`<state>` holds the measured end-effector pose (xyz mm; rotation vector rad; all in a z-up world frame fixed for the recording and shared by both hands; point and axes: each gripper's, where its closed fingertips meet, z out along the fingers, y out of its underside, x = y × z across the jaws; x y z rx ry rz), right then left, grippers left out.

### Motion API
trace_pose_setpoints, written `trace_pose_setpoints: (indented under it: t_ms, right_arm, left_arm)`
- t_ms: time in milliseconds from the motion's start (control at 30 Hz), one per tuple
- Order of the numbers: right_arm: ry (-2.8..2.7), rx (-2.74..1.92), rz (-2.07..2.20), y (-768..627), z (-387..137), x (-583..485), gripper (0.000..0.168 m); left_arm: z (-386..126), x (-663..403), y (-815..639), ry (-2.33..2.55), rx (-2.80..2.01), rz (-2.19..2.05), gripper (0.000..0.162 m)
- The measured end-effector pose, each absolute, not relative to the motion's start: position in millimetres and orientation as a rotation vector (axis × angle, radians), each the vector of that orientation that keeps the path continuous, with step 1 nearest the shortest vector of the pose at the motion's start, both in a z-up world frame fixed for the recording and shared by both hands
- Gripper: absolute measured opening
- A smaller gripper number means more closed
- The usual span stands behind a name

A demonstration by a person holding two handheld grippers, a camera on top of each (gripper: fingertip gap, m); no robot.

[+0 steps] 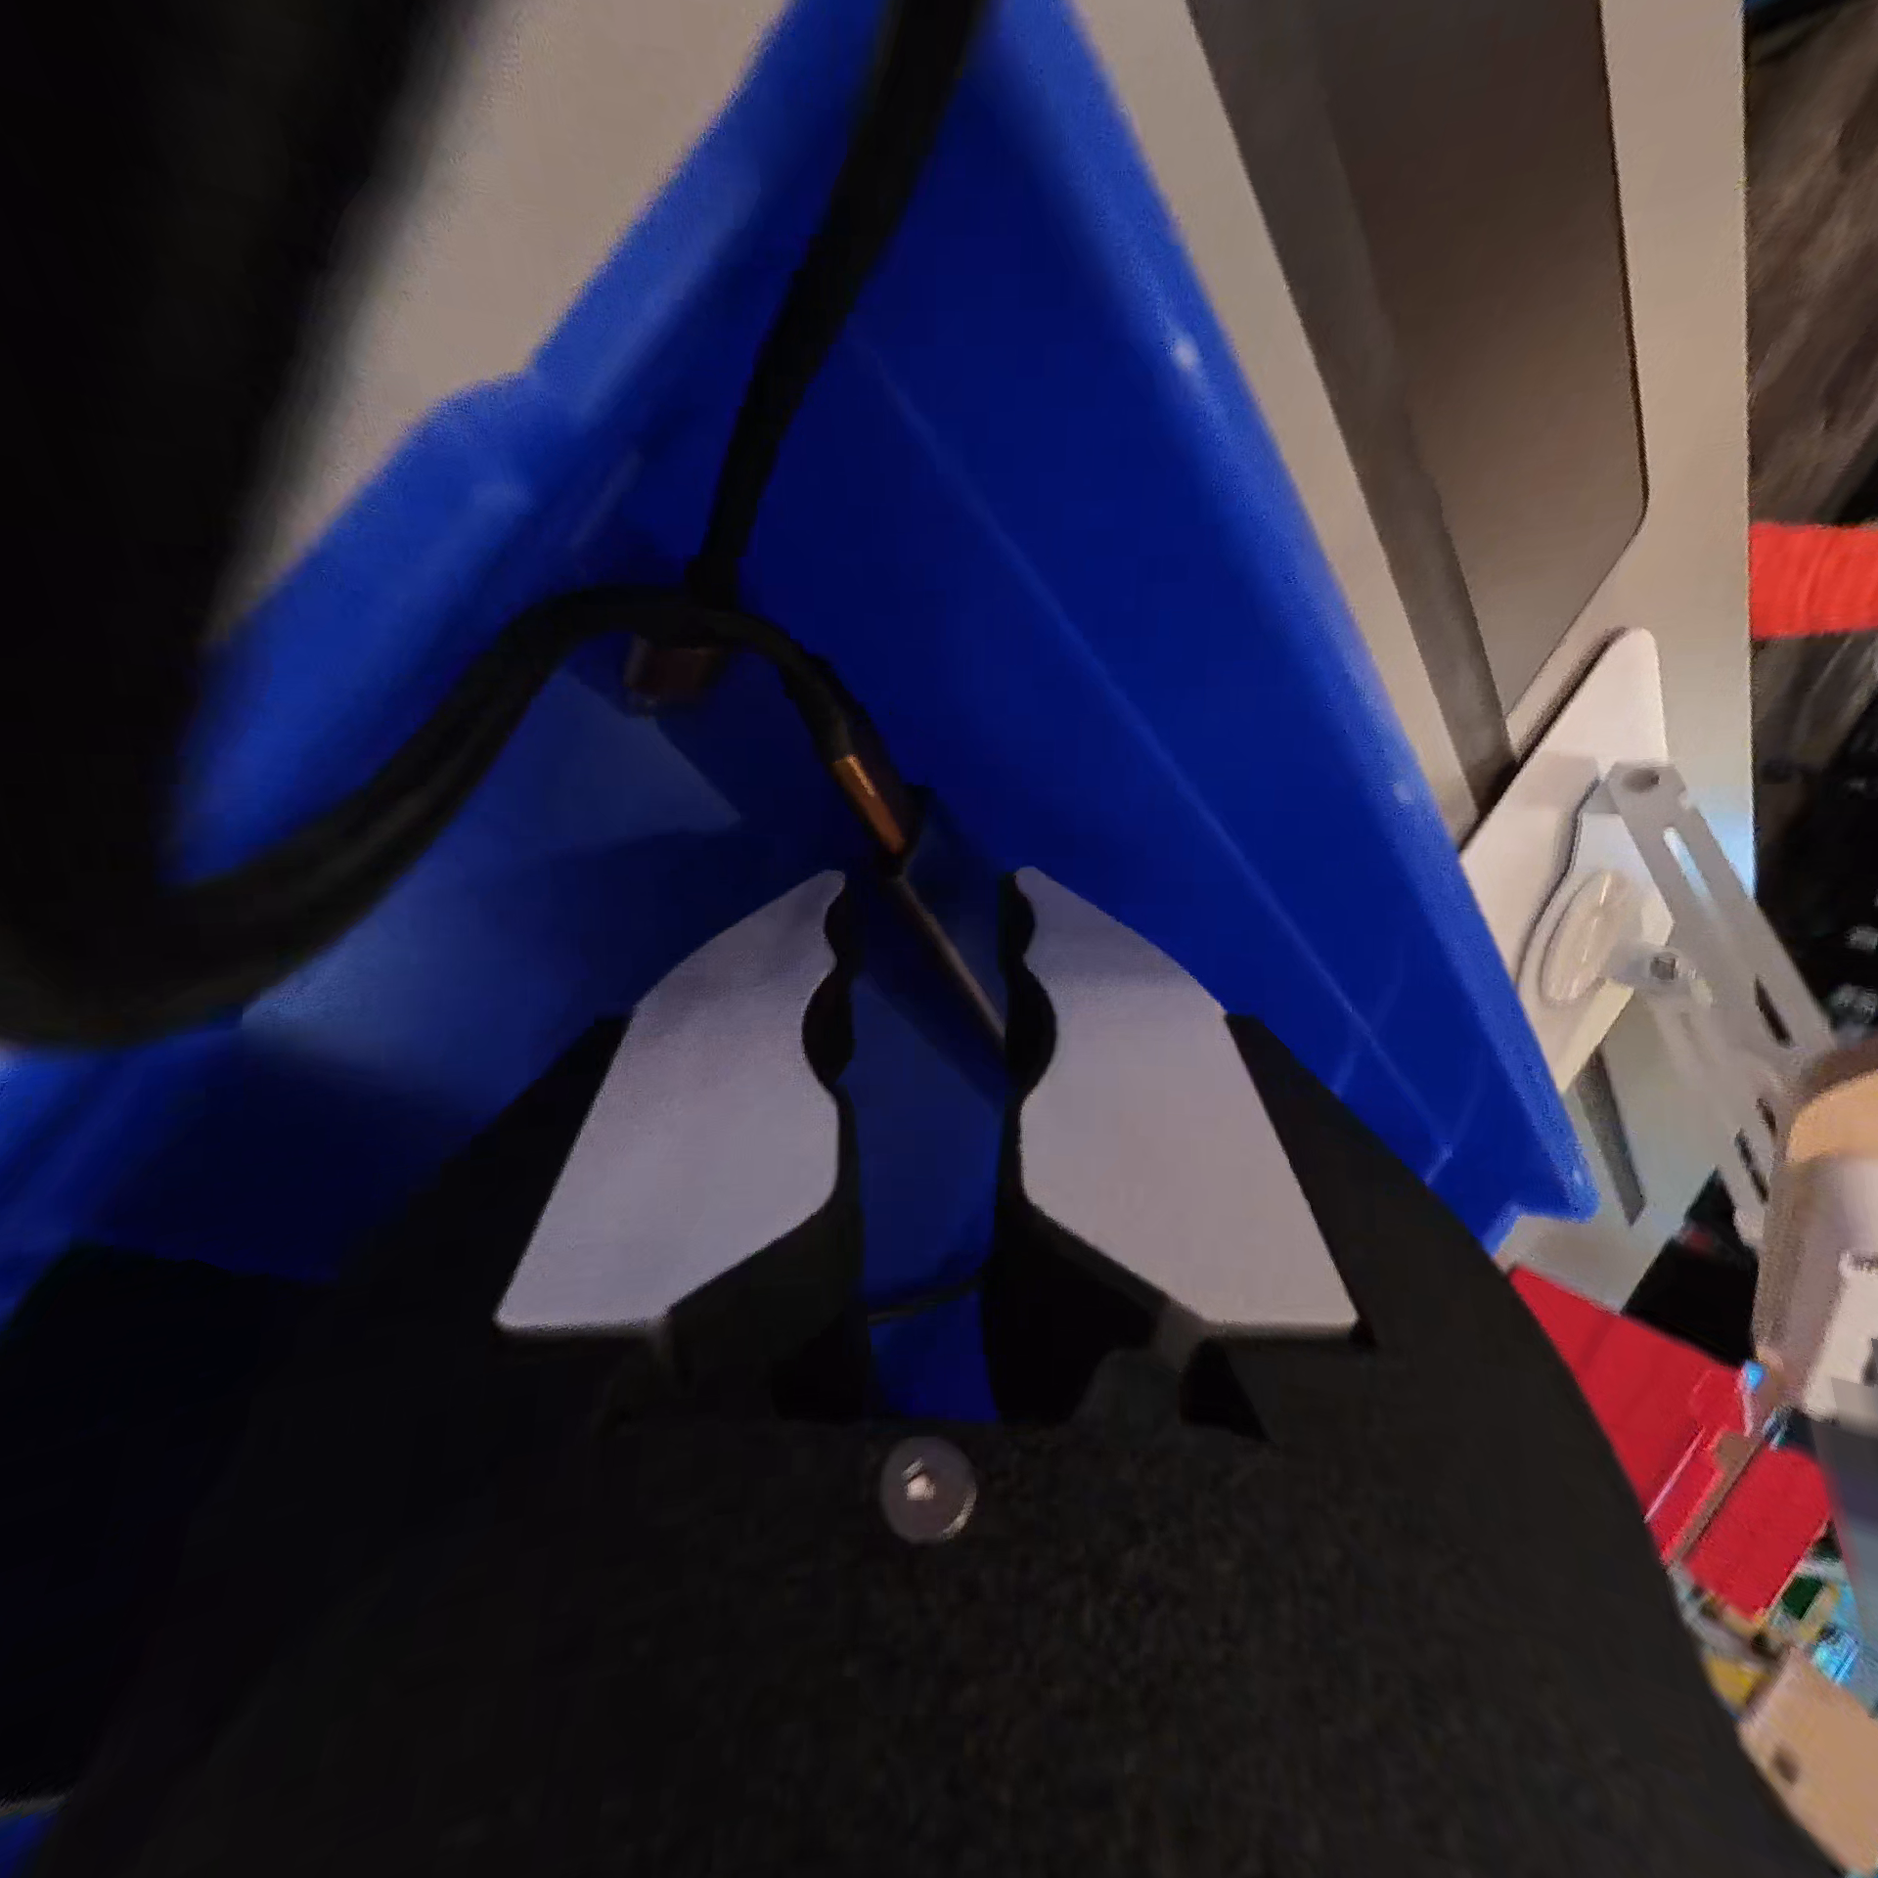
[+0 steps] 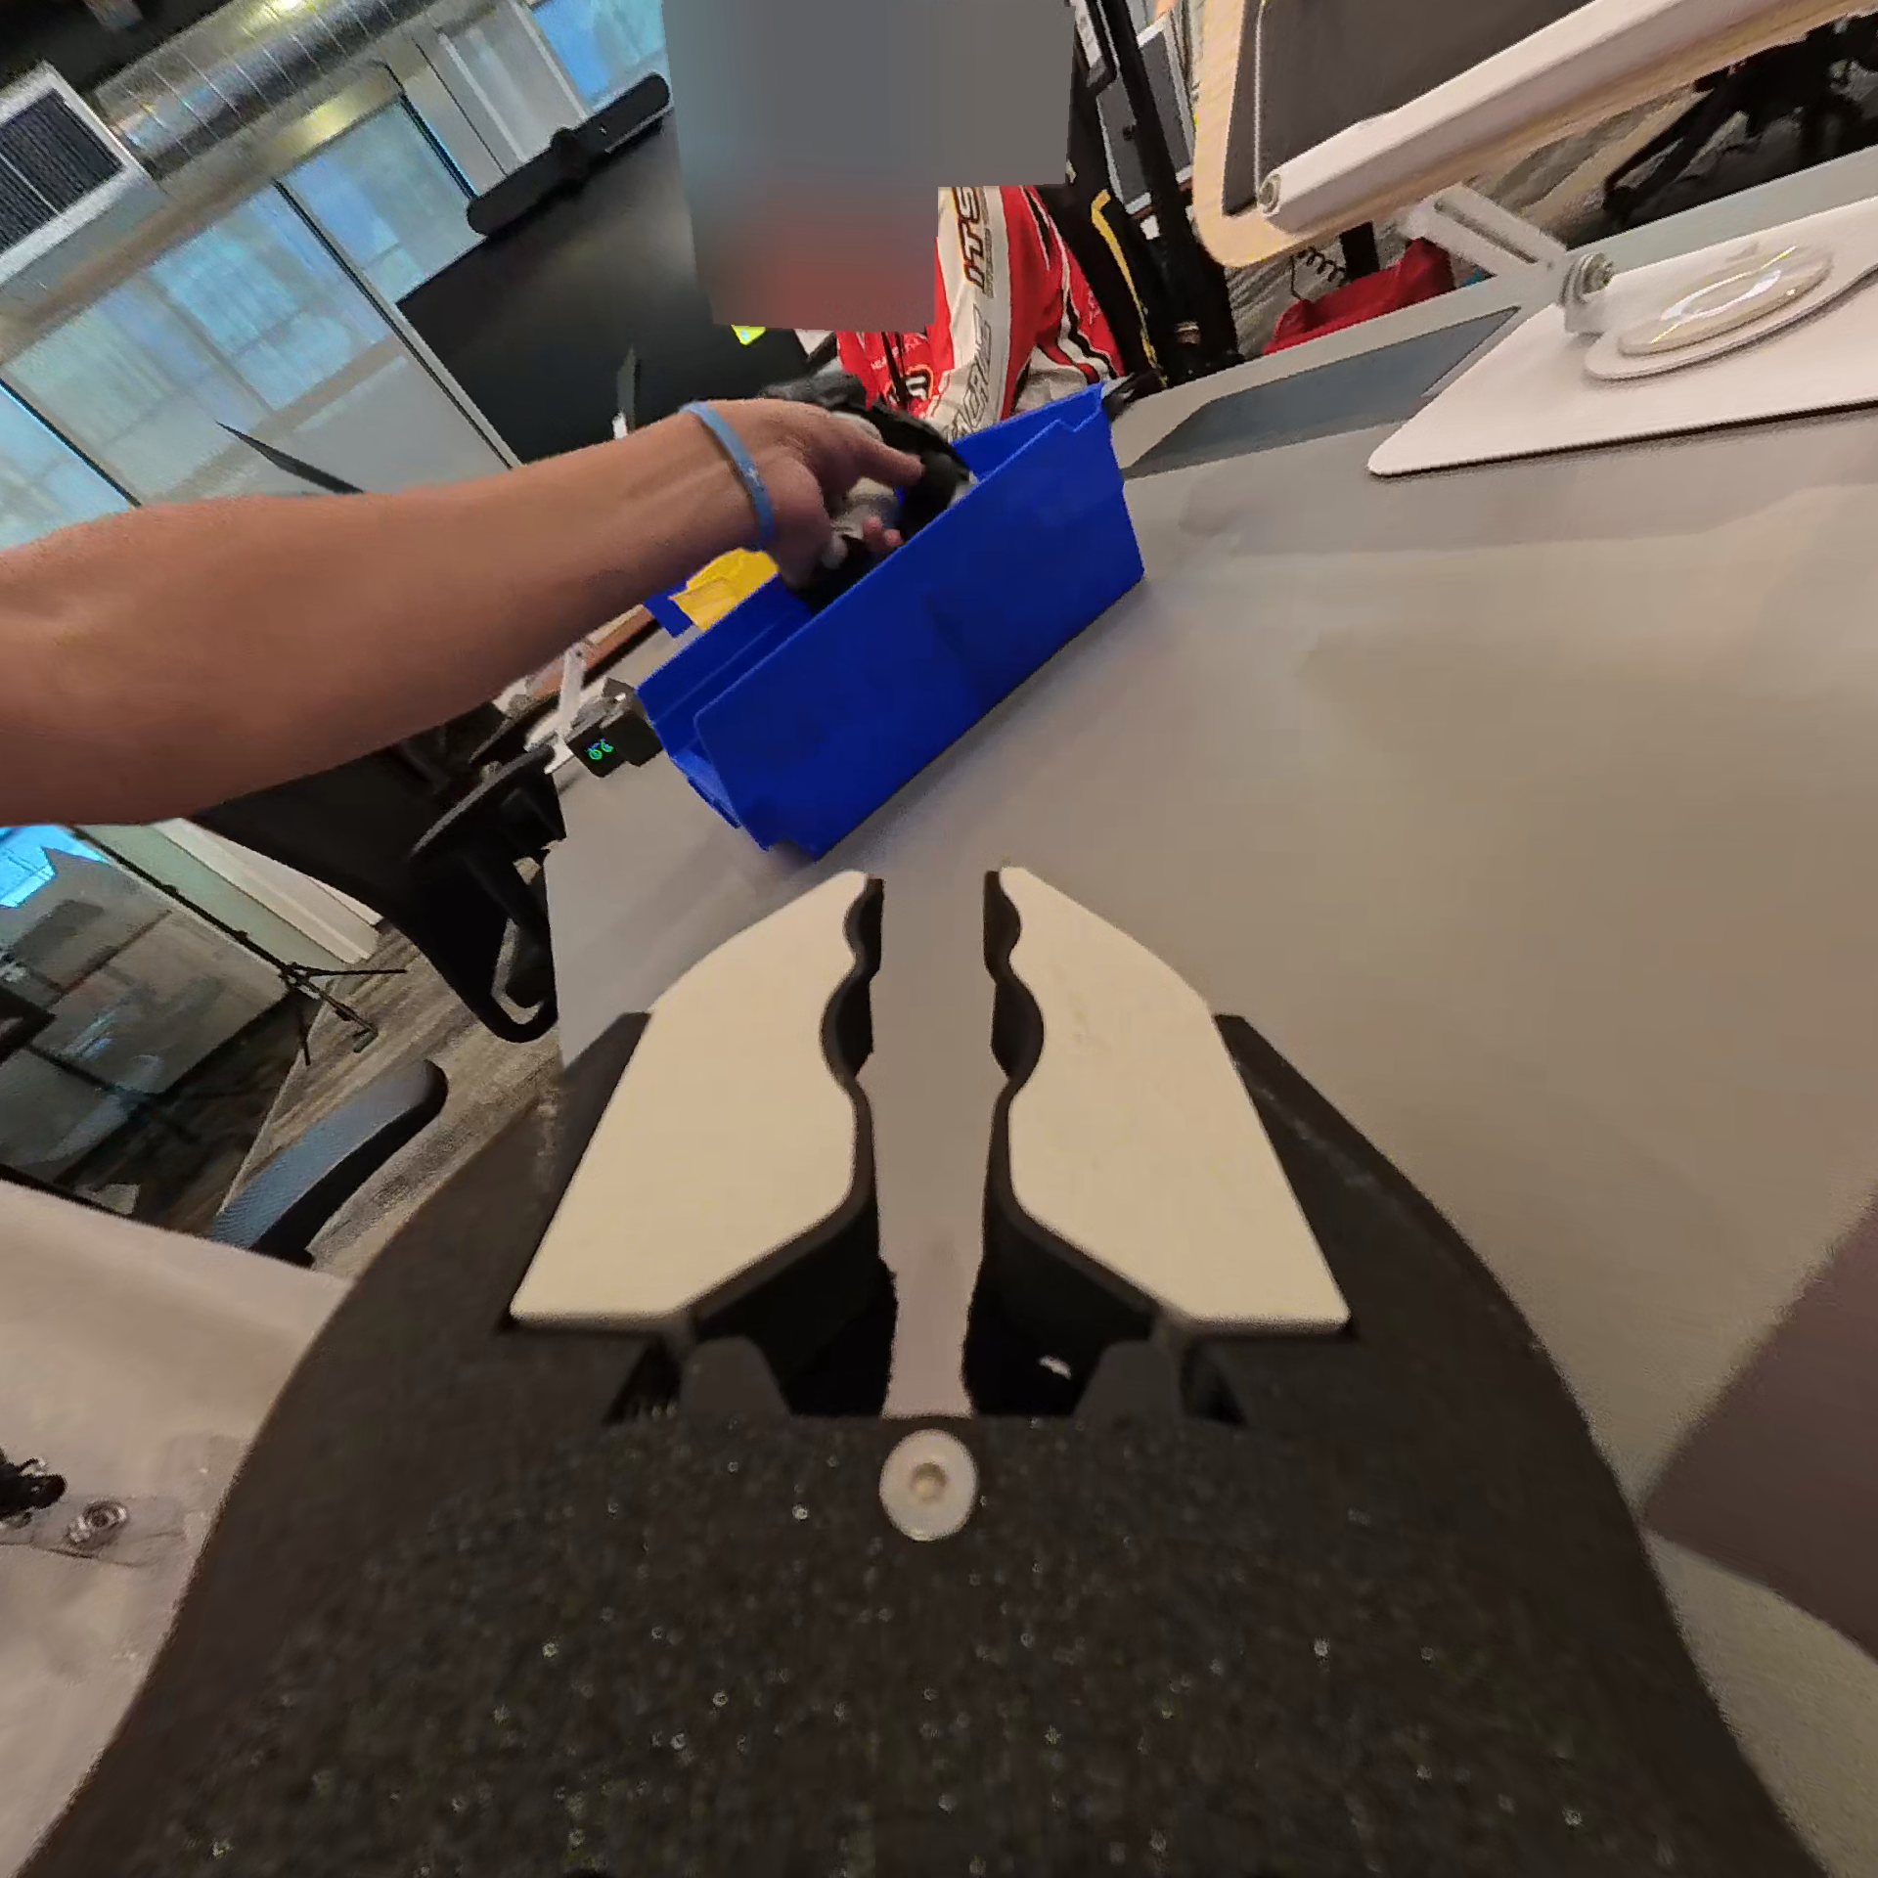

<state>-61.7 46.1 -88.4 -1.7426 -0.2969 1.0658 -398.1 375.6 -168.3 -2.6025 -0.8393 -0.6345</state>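
My left gripper (image 1: 925, 915) is inside a blue plastic bin (image 1: 1067, 528), its fingers a little apart. A black braided cable (image 1: 407, 793) loops through the bin and ends in a gold connector (image 1: 864, 803) with a thin dark pin (image 1: 955, 965). The pin lies between my fingertips and touches the right one, unclamped. My right gripper (image 2: 933, 894) hovers over the grey table (image 2: 1423, 813) just short of the bin (image 2: 915, 661), fingers slightly apart and empty. In the right wrist view, a hand with a blue wristband (image 2: 757, 488) holds the left gripper down in the bin.
A monitor (image 1: 1423, 305) on a white stand with a flat base (image 2: 1677, 346) stands on the table beyond the bin. A small black device with green lights (image 2: 610, 747) sits at the table edge. Office chairs (image 2: 488, 894) stand left. A person in a red-and-white jacket (image 2: 1006, 295) is behind. The left gripper's tips are roughly 50 cm from the right gripper's. The right gripper is farther from the monitor (image 1: 1423, 305), some 60 cm, than the left, some 20 cm. My right wrist view (image 2: 1255, 429) looks at it from another angle.
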Motion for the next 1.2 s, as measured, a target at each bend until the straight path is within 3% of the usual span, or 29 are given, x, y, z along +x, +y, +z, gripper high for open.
trace_pose_setpoints:
  t_ms: [67,267,667,800,900,1200]
  right_arm:
    - [-0.294,-1.736,1.084,45,-88,-60,0.018]
    - [-0.275,-1.711,1.143,41,-84,-53,0.018]
    - [-0.284,-1.670,1.128,40,-75,-53,0.016]
    - [-0.377,-1.674,1.000,41,-72,-57,0.016]
    - [-0.466,-1.622,0.952,45,-50,-65,0.018]
    - [-1.018,-1.535,0.707,52,10,-87,0.024]
  left_arm:
    - [-168,-400,380,-0.924,-2.527,-0.670,0.015]
    - [-138,-387,384,-0.825,-2.301,-0.862,0.009]
    - [62,-269,290,0.580,-1.766,-0.660,0.009]
    - [99,-223,220,0.914,-1.573,-0.619,0.009]
    - [88,-188,171,1.168,-1.475,-0.563,0.009]
    - [-36,-122,74,1.814,-1.384,-0.498,0.009]
